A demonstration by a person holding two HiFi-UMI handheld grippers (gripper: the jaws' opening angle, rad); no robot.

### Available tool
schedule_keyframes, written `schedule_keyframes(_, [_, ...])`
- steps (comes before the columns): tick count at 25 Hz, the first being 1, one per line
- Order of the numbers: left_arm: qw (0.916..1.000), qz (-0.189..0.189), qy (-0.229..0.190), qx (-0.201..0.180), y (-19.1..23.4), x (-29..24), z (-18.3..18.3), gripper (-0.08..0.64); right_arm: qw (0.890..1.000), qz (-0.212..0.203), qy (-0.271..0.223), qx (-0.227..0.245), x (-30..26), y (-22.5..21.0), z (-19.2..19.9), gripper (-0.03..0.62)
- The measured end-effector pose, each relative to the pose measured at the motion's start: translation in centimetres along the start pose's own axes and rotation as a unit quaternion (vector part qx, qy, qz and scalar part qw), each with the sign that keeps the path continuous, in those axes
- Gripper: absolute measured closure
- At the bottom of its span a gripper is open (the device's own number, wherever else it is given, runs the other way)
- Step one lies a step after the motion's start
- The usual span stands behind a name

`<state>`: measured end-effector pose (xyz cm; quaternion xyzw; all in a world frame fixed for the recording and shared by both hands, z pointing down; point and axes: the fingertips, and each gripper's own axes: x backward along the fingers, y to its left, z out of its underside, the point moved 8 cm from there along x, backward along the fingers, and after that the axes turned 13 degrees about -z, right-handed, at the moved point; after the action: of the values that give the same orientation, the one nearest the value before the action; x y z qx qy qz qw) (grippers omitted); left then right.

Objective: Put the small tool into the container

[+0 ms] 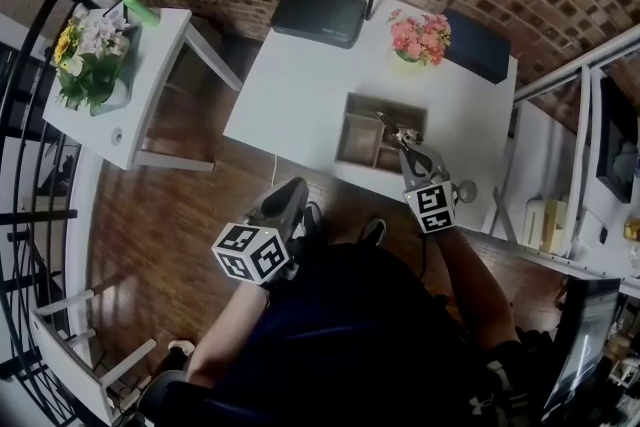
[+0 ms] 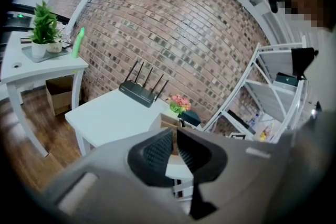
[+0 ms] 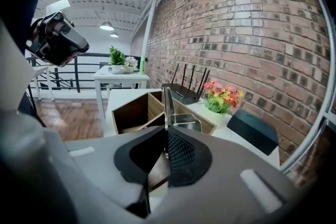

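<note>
A wooden container with open compartments stands on the white table, near its front right. My right gripper is shut on a small metal tool and holds it over the container's right side. In the right gripper view the tool stands upright between the pads, its shiny end above the container. My left gripper hangs off the table's front edge, over the person's lap. In its own view the left gripper has its jaws together with nothing between them.
A black router, a pot of pink flowers and a dark flat box line the table's back. A side table at the left carries a plant and a green bottle. White shelving stands at the right.
</note>
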<state>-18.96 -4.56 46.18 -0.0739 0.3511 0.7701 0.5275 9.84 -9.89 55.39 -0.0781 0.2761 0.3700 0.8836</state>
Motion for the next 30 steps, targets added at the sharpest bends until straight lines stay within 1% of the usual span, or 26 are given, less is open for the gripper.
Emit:
schedule_keyframes(7, [1.0,0.002,0.001,0.002,-0.1,-0.2,0.2,0.535,1.0,0.002,-0.002,-0.013,-0.1,0.0,0.0,0.574])
schedule_keyframes(8, [1.0,0.003,0.001,0.002,-0.2,-0.2,0.2,0.535,1.0,0.002,-0.003,-0.015,0.0,0.0,0.1,0.563])
schedule_keyframes(10, [1.0,0.004,0.002,0.001,-0.3,-0.3,0.3,0.535,1.0,0.003,-0.003,-0.02,0.2,0.0,0.1,0.512])
schedule_keyframes(14, [1.0,0.009,0.004,0.0,-0.6,-0.7,0.5,0.535,1.0,0.005,-0.005,-0.025,0.8,0.0,0.4,0.483])
schedule_keyframes(19, [0.9998,0.017,0.009,-0.003,-1.4,-1.1,0.7,0.535,0.999,0.004,-0.022,-0.04,2.5,0.6,0.3,0.466])
schedule_keyframes(23, [0.9994,0.028,0.017,-0.009,-2.4,-1.6,1.0,0.535,0.996,0.016,-0.05,-0.071,4.7,0.4,0.2,0.459])
schedule_keyframes(25, [0.999,0.035,0.023,-0.013,-3.1,-2.0,1.2,0.535,0.993,0.017,-0.071,-0.098,5.9,0.2,0.1,0.46])
schedule_keyframes(26, [0.9988,0.039,0.026,-0.015,-3.5,-2.2,1.4,0.535,0.99,0.012,-0.085,-0.116,6.6,0.2,-0.2,0.474])
schedule_keyframes(28, [0.9981,0.048,0.034,-0.021,-4.4,-2.6,1.7,0.535,0.98,-0.012,-0.12,-0.16,8.0,0.3,-0.9,0.574])
schedule_keyframes(30, [0.9973,0.055,0.04,-0.027,-5.5,-3.2,2.1,0.535,0.967,-0.033,-0.157,-0.199,9.4,0.7,-1.6,0.581])
